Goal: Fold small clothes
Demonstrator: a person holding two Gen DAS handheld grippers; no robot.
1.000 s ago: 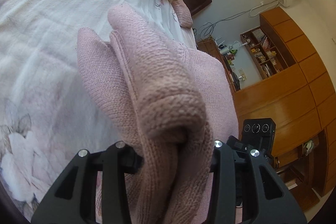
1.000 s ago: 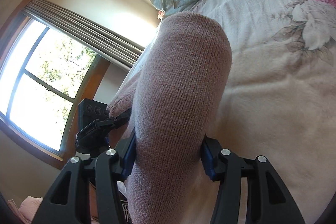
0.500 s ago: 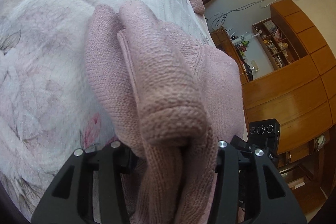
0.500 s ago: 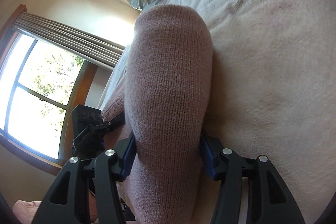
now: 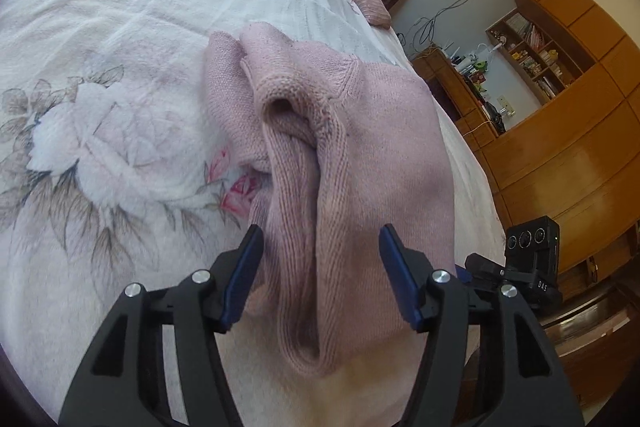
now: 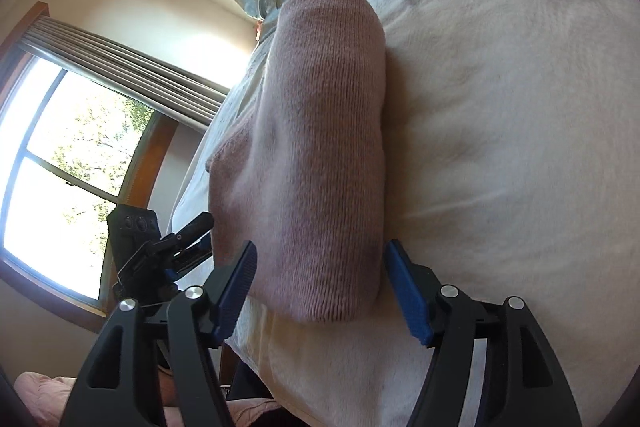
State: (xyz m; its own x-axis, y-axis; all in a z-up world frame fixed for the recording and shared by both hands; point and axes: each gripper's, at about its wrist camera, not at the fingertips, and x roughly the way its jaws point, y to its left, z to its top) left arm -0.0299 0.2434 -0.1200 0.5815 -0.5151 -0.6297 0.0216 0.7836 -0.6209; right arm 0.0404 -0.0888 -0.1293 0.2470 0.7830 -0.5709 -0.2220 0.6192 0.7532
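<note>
Pink sweater [image 5: 360, 155] lies folded on bed [image 5: 120, 27] (both jaws apparently released).

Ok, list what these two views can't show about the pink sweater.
- Left wrist view: the pink sweater hides its own underside and the bedspread beneath it.
- Right wrist view: only a rolled fold shows; the sleeves and neckline lie out of view behind it.
- Neither view shows the whole garment or its type.

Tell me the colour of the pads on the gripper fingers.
Blue pads, clearest in the right wrist view.
</note>
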